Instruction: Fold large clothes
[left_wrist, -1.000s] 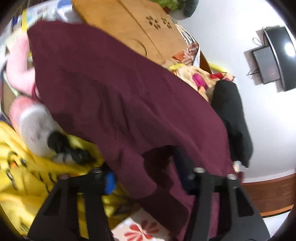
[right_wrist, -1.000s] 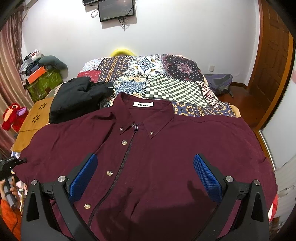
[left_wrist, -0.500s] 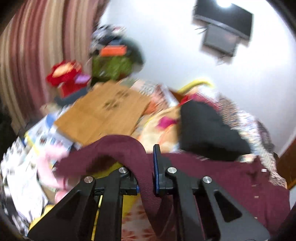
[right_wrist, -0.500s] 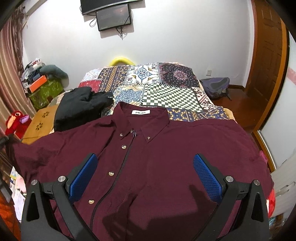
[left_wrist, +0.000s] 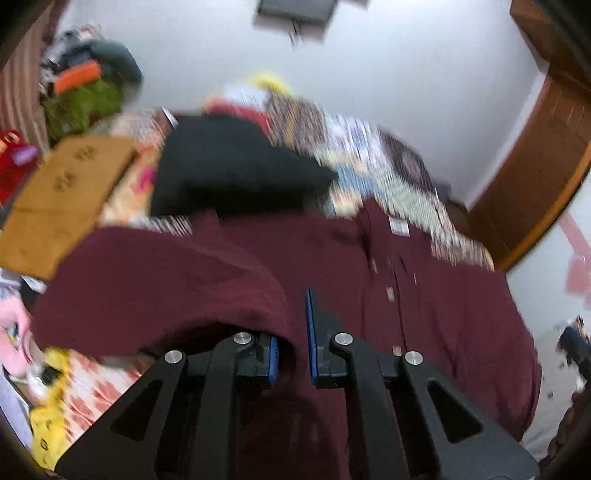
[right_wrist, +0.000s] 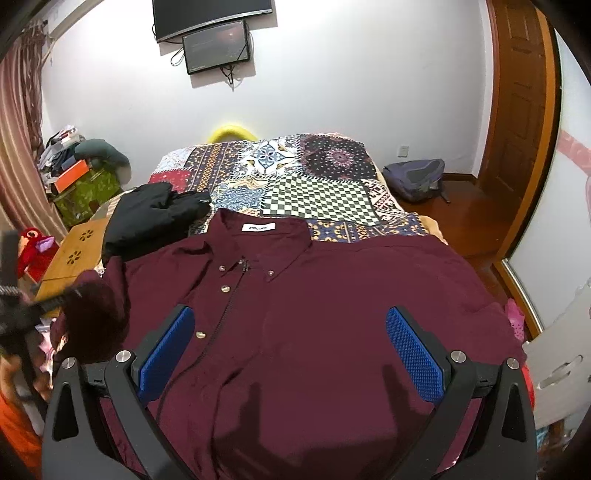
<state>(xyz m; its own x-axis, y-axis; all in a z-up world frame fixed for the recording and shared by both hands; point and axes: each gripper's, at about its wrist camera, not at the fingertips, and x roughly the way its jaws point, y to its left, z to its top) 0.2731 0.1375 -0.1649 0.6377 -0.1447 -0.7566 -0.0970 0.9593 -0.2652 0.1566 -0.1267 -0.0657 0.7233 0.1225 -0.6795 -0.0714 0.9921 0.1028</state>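
A large maroon button-up shirt (right_wrist: 332, 295) lies front-up on the bed, collar toward the far wall. My left gripper (left_wrist: 291, 343) is shut on the shirt's left sleeve (left_wrist: 166, 280), which drapes up over its left finger, lifted off the bed. In the right wrist view that raised sleeve (right_wrist: 92, 317) shows at the left edge, with the blurred left gripper (right_wrist: 44, 306) beside it. My right gripper (right_wrist: 288, 347) hovers open above the shirt's lower front, with nothing between its blue pads (right_wrist: 413, 354).
A black garment (right_wrist: 155, 218) lies on the patchwork bedspread (right_wrist: 317, 184) left of the collar. A wooden lap table (right_wrist: 70, 258) and clutter stand left of the bed. A backpack (right_wrist: 413, 177) sits on the floor by the door at right.
My left gripper closed on the sleeve, rolled upright, then rose and swung in over the shirt, carrying the sleeve up. The right gripper drew back a little and stayed open.
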